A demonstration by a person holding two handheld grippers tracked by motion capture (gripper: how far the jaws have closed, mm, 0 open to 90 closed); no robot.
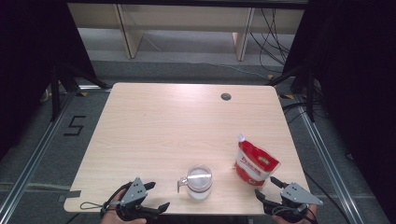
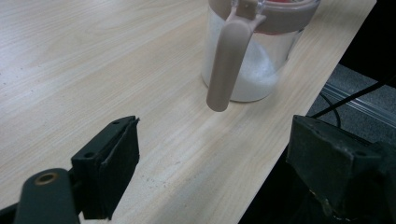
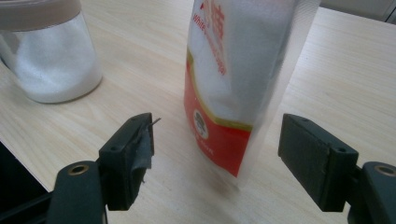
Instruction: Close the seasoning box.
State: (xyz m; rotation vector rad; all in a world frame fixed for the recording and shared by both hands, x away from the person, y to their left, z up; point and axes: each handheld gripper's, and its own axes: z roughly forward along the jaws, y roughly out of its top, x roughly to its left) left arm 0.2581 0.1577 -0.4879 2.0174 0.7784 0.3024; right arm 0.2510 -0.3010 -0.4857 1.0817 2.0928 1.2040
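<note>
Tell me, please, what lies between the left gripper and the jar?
Nothing but bare table. In the left gripper view, the left gripper stands open and short of the jar, with plain wood between them. The high view shows the same gap.

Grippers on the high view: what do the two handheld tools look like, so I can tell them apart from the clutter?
Both are black, two-fingered tools. The left gripper and right gripper each carry a grey three-cornered plate on top. A thin dark cable loops out from the left one over the table edge. The fingers are blocky black pads with small screw holes.
</note>
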